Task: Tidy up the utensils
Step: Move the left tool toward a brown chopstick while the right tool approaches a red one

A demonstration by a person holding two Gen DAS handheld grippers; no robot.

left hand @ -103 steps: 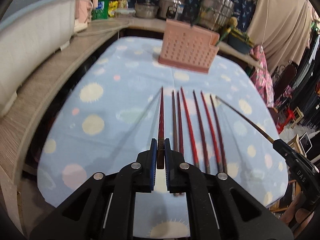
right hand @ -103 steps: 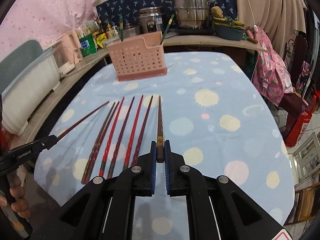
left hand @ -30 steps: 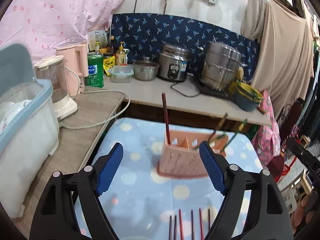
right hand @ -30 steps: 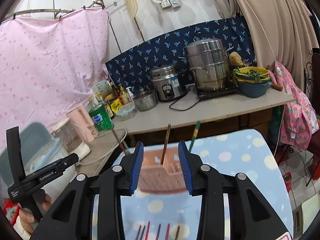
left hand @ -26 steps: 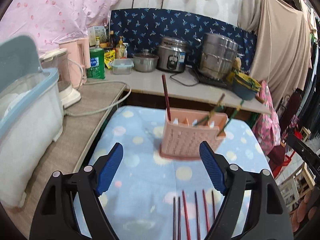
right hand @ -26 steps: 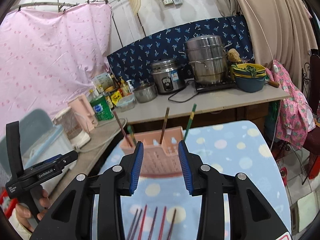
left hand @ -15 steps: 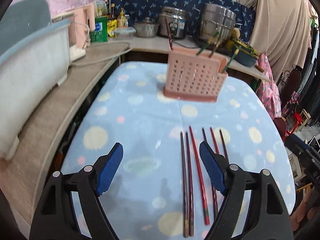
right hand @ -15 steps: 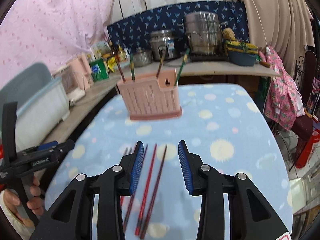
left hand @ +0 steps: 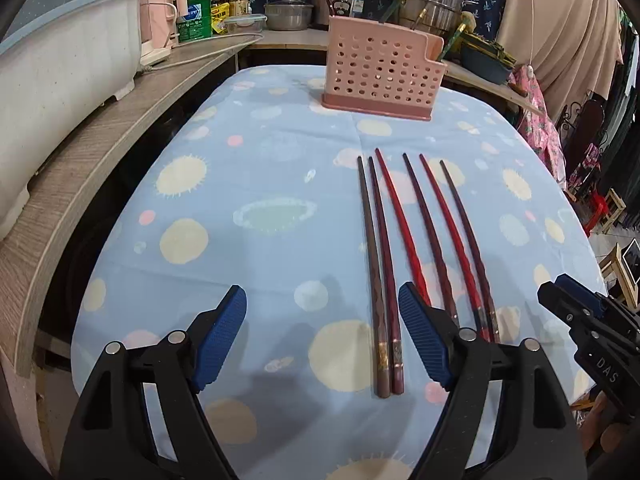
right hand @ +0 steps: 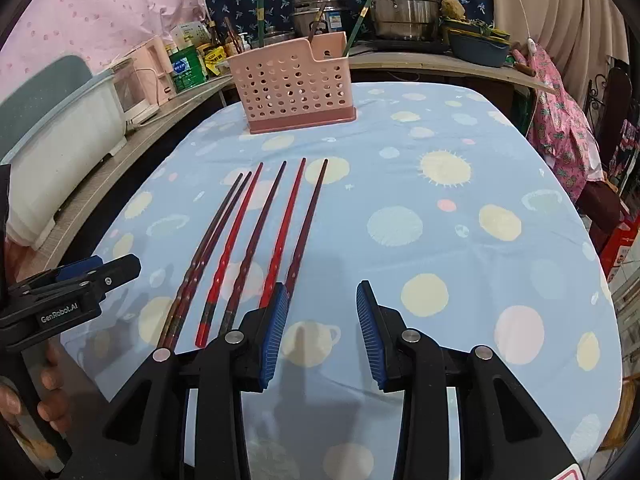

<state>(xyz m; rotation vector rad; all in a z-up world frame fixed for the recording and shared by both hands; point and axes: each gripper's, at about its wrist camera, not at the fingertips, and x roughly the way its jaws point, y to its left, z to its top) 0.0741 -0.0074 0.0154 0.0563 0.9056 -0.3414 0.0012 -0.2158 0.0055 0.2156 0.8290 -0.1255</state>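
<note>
Several red and dark chopsticks (left hand: 404, 240) lie side by side on the blue spotted tablecloth (left hand: 240, 184); they also show in the right wrist view (right hand: 256, 240). A pink perforated utensil holder (left hand: 380, 72) stands at the far end with a few chopsticks upright in it; it also shows in the right wrist view (right hand: 292, 84). My left gripper (left hand: 322, 336) is open and empty, low over the near ends of the leftmost chopsticks. My right gripper (right hand: 322, 328) is open and empty, just right of the rightmost chopstick.
A wooden counter (left hand: 100, 132) runs along the left with a white-and-blue tub (left hand: 60, 64), a pink kettle (left hand: 164, 12) and bottles. Steel pots (right hand: 400, 0) stand on the back counter. A chair with pink cloth (right hand: 568, 120) is at the right.
Both grippers held chopsticks, then rose to the pink holder and let them go. Both have since come down and back toward the near ends of the chopsticks, jaws open.
</note>
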